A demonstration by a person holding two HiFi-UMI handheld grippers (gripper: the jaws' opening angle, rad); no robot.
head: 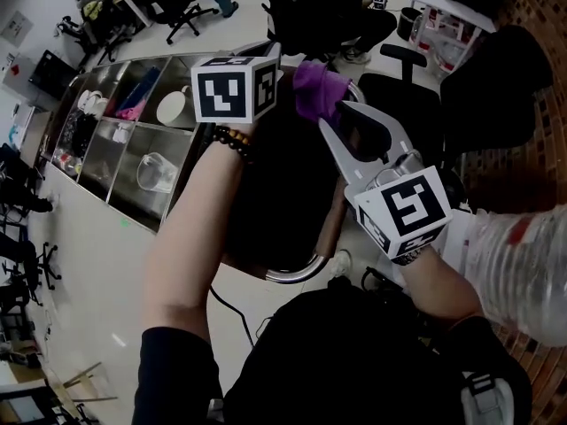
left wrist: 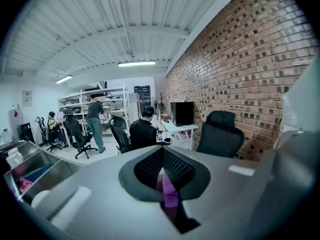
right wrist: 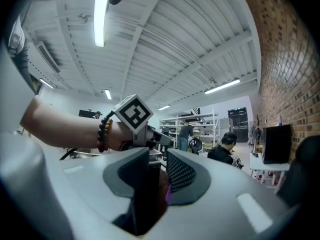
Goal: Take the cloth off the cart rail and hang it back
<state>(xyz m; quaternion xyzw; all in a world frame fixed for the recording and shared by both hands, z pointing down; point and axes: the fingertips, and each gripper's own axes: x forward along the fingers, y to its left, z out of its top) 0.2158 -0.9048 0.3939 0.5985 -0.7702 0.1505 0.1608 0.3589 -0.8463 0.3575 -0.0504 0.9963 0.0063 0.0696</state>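
I am looking into a workshop with a brick wall (left wrist: 240,54) on one side, a white ribbed ceiling, and black office chairs (left wrist: 220,134) and shelving further back. The purple cloth (head: 317,91) is bunched up just beyond my two grippers, above a dark mass that hides what is beneath it. I cannot tell whether it still touches the cart rail (head: 297,274), whose chrome curve shows nearer to me.

My left gripper (left wrist: 162,171) is clenched on the cloth: a purple strip is pinched between its closed jaws and hangs below them. My right gripper (head: 359,118) sits just beside the bunch with its jaws spread. Its own view shows only a sliver of purple in the gap, with neither pad pressing on it.

To the left stands the steel cart (head: 133,162). Its open compartments hold a white cup (head: 173,106) and a clear jug (head: 158,171).
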